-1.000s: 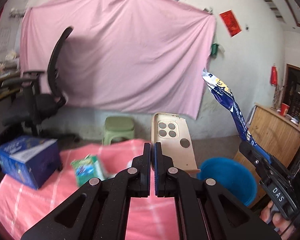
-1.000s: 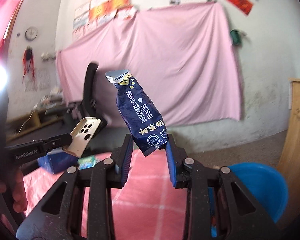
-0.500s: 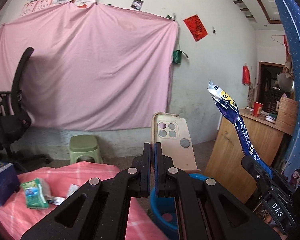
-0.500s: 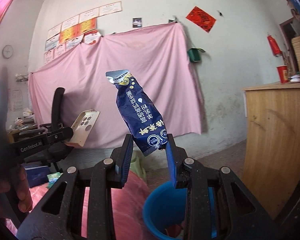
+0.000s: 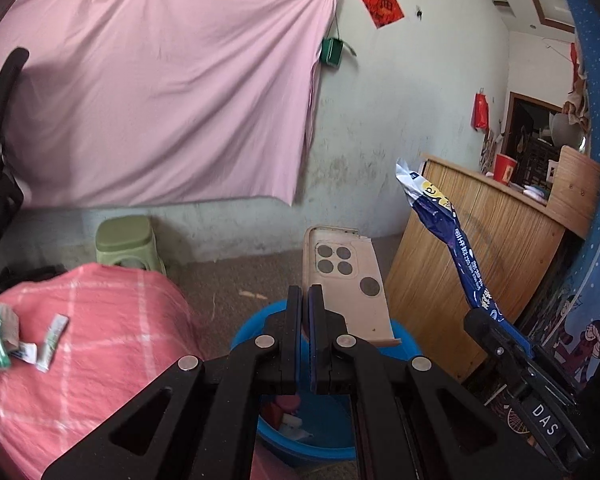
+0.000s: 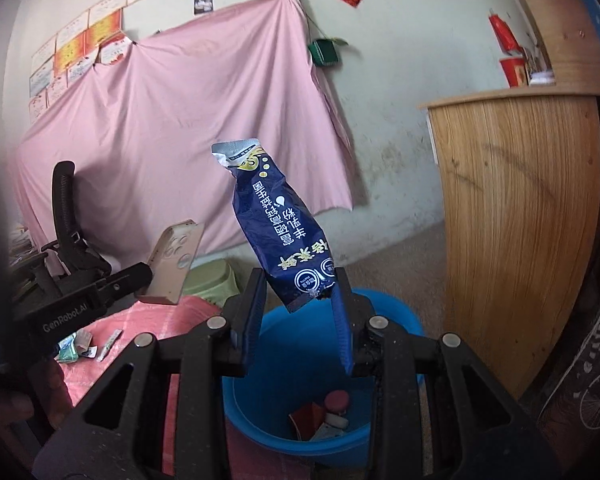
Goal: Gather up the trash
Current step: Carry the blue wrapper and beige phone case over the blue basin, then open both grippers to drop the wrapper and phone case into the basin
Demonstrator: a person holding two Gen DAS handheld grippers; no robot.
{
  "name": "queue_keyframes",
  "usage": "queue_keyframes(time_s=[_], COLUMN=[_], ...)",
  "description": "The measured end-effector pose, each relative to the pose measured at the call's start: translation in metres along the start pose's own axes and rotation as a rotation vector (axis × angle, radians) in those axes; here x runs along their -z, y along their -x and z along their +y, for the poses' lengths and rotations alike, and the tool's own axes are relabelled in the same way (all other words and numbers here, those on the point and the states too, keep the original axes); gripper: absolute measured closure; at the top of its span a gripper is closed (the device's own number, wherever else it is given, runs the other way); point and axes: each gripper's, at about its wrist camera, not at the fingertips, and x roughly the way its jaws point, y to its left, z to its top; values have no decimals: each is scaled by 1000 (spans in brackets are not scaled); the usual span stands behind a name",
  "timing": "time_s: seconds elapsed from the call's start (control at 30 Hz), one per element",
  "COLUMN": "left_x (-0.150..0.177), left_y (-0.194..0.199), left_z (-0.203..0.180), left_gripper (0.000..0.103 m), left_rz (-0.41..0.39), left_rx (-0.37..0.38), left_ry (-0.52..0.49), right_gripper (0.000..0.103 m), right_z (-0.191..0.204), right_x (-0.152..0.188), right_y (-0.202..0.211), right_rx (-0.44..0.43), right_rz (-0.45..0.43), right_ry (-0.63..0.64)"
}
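Observation:
My left gripper is shut on a beige phone case and holds it upright above the blue bucket. My right gripper is shut on the lower end of a dark blue snack wrapper, which stands up over the blue bucket. The bucket holds several bits of trash. The wrapper also shows in the left wrist view, and the phone case shows in the right wrist view.
A table with a pink checked cloth lies left of the bucket, with small wrappers on it. A wooden counter stands to the right. A green stool and a black office chair stand by the pink wall sheet.
Both grippers have swung right from over the pink table and tilted down to above the blue bucket, still holding the phone case and the wrapper.

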Motion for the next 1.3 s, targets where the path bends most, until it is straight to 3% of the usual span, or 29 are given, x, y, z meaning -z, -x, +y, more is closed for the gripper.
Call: queue_keyframes(time_s=[0.27, 0.73, 0.9, 1.1, 1.3], left_x=[12, 31, 32, 29, 20], left_y=[-34, -62, -60, -46, -24], left_z=[5, 5, 8, 18, 26], left_gripper=[102, 98, 93, 72, 64], left_rz=[140, 266, 265, 217, 145], left_rx=[6, 15, 12, 19, -6], left_ry=[60, 72, 73, 101, 80], right_gripper=[50, 46, 44, 36, 27], right_z=[-11, -27, -32, -32, -21], right_x=[10, 22, 22, 19, 12], right_y=[-30, -56, -58, -54, -44], right_rx=[8, 21, 26, 26, 23], right_rz=[111, 225, 230, 199, 142], right_ry=[-30, -65, -72, -67, -39])
